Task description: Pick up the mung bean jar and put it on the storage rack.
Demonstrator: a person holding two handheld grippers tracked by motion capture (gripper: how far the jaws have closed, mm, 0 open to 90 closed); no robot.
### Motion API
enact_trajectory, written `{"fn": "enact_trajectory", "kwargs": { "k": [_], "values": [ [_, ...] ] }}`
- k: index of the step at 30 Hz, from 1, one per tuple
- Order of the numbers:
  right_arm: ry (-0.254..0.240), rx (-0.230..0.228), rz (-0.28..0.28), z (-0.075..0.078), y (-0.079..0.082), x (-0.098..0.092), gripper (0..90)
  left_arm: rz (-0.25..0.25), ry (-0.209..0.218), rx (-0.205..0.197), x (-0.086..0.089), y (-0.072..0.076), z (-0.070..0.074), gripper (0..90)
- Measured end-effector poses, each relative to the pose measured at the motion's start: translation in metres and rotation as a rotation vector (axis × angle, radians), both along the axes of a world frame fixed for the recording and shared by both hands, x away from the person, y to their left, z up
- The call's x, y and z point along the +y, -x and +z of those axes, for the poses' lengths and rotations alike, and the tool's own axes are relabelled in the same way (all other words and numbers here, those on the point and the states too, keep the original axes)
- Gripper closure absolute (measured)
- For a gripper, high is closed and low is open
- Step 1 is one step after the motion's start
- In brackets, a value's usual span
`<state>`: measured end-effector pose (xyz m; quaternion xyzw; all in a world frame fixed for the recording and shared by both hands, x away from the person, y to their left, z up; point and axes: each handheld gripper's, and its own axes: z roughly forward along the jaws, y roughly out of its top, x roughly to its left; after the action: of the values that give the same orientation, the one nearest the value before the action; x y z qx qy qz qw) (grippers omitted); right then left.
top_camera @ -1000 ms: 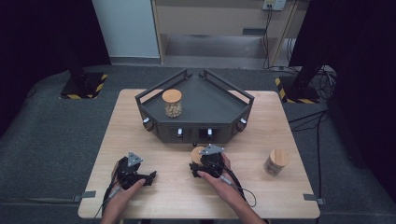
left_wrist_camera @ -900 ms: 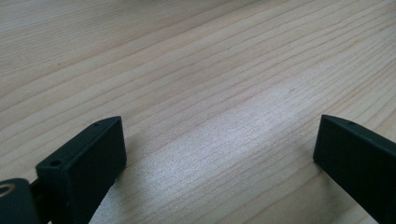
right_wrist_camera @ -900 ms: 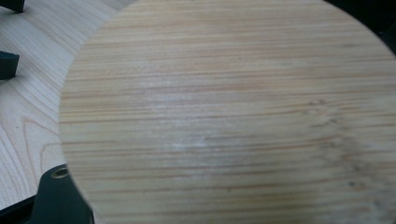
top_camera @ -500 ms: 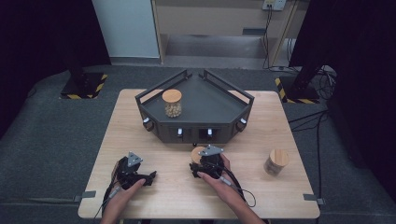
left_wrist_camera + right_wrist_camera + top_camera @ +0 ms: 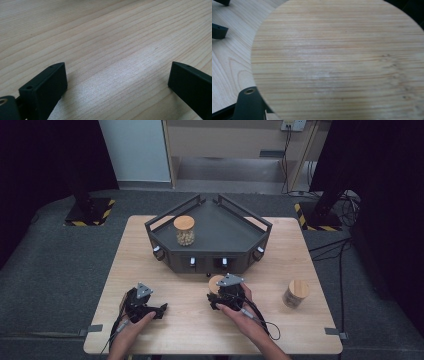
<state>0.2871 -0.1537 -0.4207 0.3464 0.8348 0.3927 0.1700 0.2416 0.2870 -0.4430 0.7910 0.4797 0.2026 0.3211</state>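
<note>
Bamboo-lidded jar (image 5: pixel 215 284), just before the tray (image 5: pixel 210 227): rigid, likely glass, breakable and slick. Your right gripper (image 5: pixel 223 296) has just clamped it; grip below the lid. Left gripper (image 5: pixel 159 309) stands apart, empty.

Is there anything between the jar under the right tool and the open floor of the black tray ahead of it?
Only the black tray's own front wall, which rises directly behind the jar under the right tool. The tray floor past it is open; its one jar of nuts stands back left.
</note>
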Motion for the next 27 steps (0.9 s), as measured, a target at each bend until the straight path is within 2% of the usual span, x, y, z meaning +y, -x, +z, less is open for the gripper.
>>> {"fn": "enact_trajectory", "kwargs": {
  "k": [15,23,27],
  "values": [
    [-0.019,-0.022,0.005,0.023,0.01,-0.004,25.2,0.0,0.0,0.0,0.0,0.0,0.0,1.1],
    [-0.033,-0.027,-0.016,0.037,0.008,-0.009,25.2,0.0,0.0,0.0,0.0,0.0,0.0,1.1],
    [-0.02,-0.036,-0.009,0.048,0.006,-0.009,25.2,0.0,0.0,0.0,0.0,0.0,0.0,1.1]
  ]
}}
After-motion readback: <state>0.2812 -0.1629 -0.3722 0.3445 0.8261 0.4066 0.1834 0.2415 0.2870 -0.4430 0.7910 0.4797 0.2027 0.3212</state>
